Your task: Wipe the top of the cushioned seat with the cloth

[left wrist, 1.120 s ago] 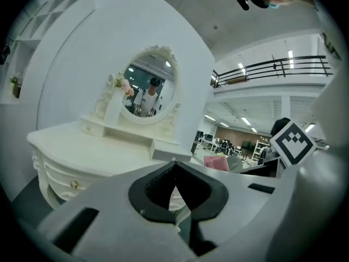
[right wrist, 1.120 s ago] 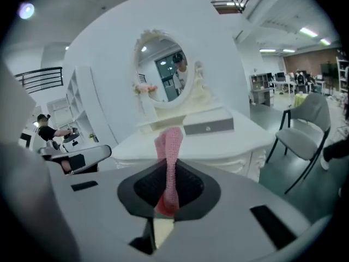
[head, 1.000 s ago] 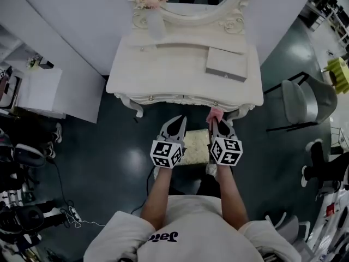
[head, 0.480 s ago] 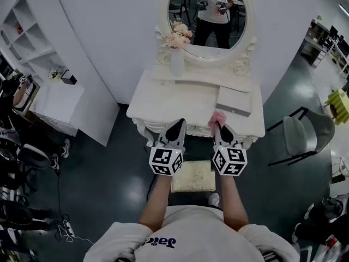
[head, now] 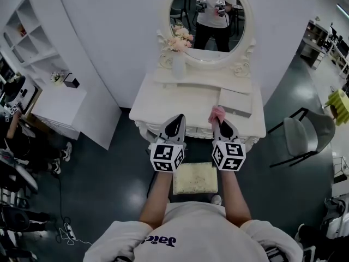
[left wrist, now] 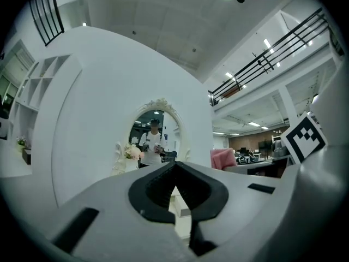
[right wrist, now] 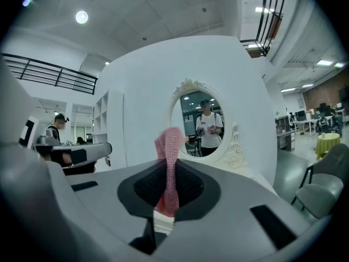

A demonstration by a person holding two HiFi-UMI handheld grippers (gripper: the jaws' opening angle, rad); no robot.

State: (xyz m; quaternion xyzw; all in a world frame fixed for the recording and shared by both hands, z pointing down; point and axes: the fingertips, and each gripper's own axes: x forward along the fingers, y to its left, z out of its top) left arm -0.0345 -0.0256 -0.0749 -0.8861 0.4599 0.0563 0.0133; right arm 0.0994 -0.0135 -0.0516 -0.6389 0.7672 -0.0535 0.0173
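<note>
While the right gripper (head: 218, 123) pinches the pink cloth (head: 217, 113) and the left gripper (head: 175, 123) has its fingers clenched empty, wiping seems not yet begun; the cloth must next drop toward six o'clock onto the cushioned seat (head: 195, 178).

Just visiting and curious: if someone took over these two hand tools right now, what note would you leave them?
Left gripper: shut, empty, held up.
Right gripper: shut on the pink cloth, held up facing the mirror.
Seat: on the floor between the dressing table and the person; cloth not touching it.
Done: cloth in hand.
Left: lower it and wipe the seat top.
</note>
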